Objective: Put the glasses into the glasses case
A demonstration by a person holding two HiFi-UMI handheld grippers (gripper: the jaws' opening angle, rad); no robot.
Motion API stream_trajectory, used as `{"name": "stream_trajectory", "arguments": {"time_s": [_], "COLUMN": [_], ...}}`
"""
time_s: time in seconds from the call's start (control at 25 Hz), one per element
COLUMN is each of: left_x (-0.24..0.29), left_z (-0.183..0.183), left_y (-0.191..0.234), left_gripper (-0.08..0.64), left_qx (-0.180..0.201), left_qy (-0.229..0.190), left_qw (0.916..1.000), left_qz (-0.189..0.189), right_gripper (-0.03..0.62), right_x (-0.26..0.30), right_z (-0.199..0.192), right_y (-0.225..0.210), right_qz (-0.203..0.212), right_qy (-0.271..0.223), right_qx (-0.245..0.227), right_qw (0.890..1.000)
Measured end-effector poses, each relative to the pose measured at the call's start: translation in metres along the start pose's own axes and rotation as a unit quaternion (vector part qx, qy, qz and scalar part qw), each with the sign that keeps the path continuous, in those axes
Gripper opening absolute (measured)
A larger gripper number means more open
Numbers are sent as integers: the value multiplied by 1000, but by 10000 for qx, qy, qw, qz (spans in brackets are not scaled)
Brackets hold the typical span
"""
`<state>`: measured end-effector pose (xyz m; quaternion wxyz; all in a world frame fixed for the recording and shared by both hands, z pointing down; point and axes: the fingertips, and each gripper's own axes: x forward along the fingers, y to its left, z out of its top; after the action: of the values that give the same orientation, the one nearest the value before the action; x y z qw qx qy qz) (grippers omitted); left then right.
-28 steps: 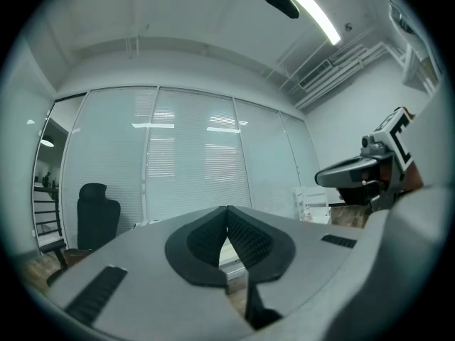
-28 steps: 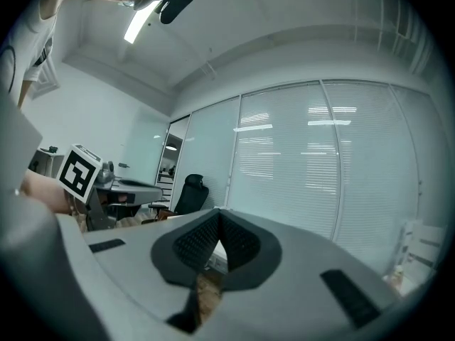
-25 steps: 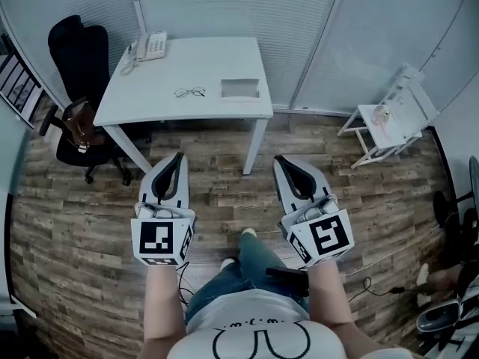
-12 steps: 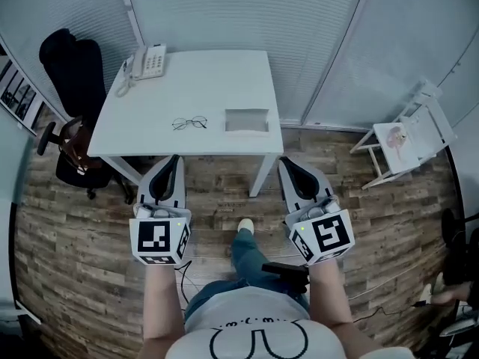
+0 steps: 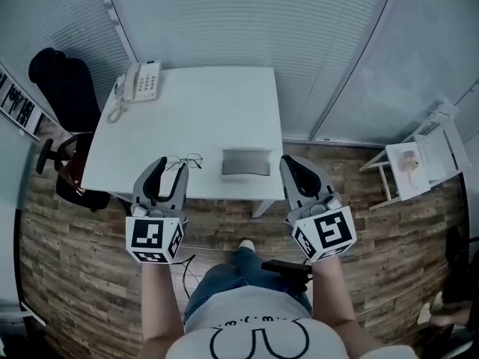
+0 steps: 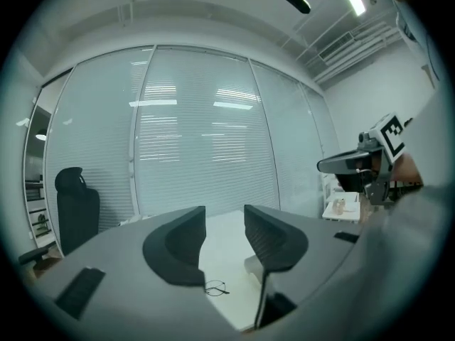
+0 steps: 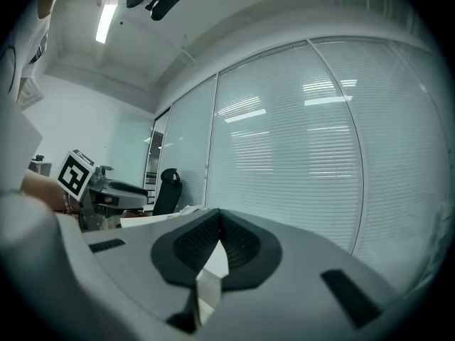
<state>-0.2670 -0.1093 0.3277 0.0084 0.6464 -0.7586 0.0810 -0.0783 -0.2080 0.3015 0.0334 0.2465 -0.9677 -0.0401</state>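
Wire glasses [image 5: 193, 158] lie crosswise just ahead of the left gripper [image 5: 171, 166], whose empty jaws are opening; the glasses case [image 5: 246, 162] sits before the right gripper [image 5: 293, 163], its jaws closed together.

The left gripper [image 5: 171, 167], jaws opening on nothing, covers part of the glasses [image 5: 192, 158] in the head view.

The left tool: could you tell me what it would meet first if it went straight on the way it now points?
Probably nothing nearby: the left tool, its jaws opening with nothing between them, aims above the table and glasses, so likely the blinds behind; depth is unclear.
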Motion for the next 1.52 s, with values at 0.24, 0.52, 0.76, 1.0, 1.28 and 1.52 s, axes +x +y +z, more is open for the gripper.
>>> {"name": "stream_trajectory", "arguments": {"time_s": [0.24,0.52,0.76,1.0,1.28,1.52], "left_x": [36,61,88,105,127,132], "left_z": [-18,-76,-139,-205,-245,-258], "left_y": [20,37,48,51,54,47], "left_gripper": [184,183,150,135,103,40], "left_qx": [190,423,858,1520,1999,1940], "left_qy": [378,1201,2101,3142,3614,3698], "left_qw": [9991,9912,9659,8978,8400,8203], "left_qz": [54,-367,-1249,-2686,-3520,-3908], "right_gripper": [12,12,12,12,12,12], "right_x": [30,52,75,89,103,110], "right_z": [-20,-55,-82,-119,-146,-150], "right_y": [-21,-29,-24,-11,-4,-3], "right_qz": [104,47,-7,-54,-114,-144], "right_qy": [207,580,992,1524,1869,1977], "right_qx": [138,433,637,830,858,731], "right_qw": [9996,9974,9930,9848,9786,9774]}}
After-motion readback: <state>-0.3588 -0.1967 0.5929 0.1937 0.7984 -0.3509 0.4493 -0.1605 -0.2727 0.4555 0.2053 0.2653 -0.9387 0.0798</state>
